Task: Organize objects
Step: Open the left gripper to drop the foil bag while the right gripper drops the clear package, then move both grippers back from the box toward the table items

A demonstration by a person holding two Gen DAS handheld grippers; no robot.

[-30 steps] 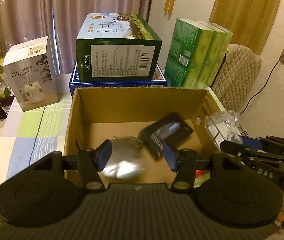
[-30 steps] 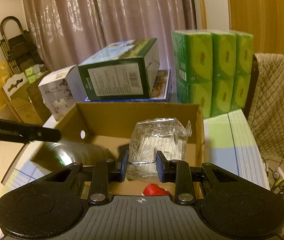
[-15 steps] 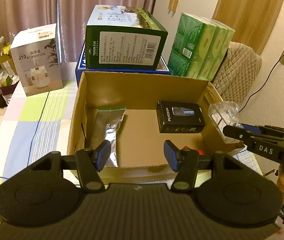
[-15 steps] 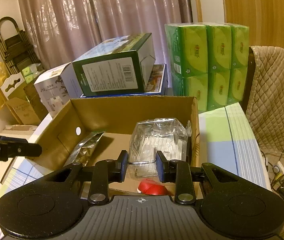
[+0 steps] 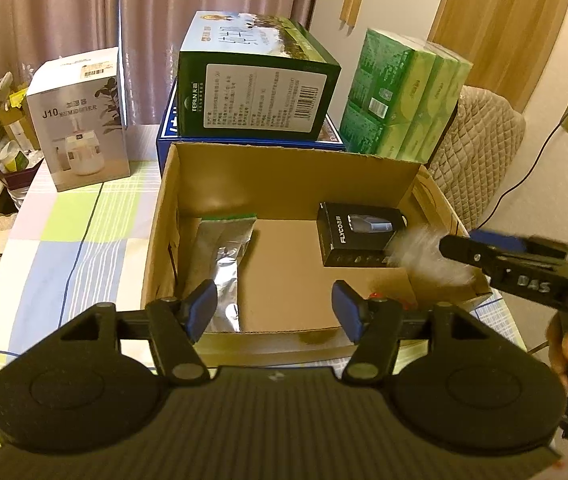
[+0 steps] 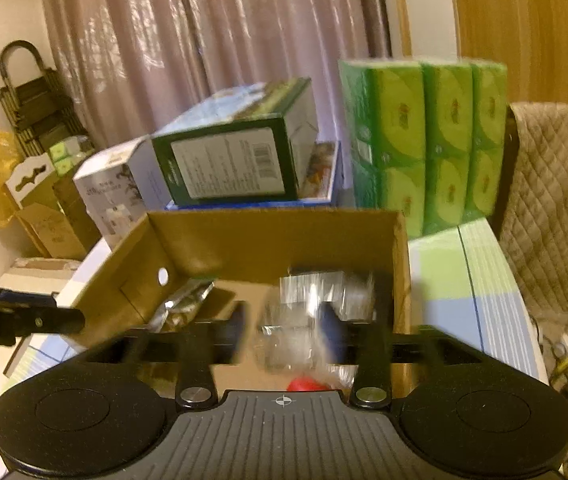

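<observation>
Between the 2 blue-padded fingers of the left gripper [image 5: 276, 312], spread wide and holding nothing, lies the brown floor of an open cardboard box [image 5: 284, 176] with a ragged far rim. Just beyond the left finger [image 5: 202, 309], a crinkled silver foil pouch [image 5: 224, 256] with a green top strip lies flat along the box's left wall. Beyond the right finger, toward the far right corner, rests a matte black rectangular carton [image 5: 357, 234] printed FLYCO. A small red object [image 6: 303, 384] sits on the box floor near the front wall.

At the box's right wall, the right gripper [image 6: 282, 326] shows only as motion blur; a crinkly clear plastic packet [image 6: 315, 300] smears between and just ahead of its fingers, and I cannot tell whether they grip it or have parted. Half a second earlier the same packet was sharp and pinched narrowly between those fingers; now it sits lower, over the box interior beside the black carton. The left gripper's spread matches that earlier frame.

Farther out, a glossy dark-green box [image 5: 256, 80] tops a flat blue one, with 3 green tissue packs [image 5: 407, 96] to the right and a white humidifier box [image 5: 80, 120] to the left, all on a pastel checked tablecloth [image 5: 72, 240].
</observation>
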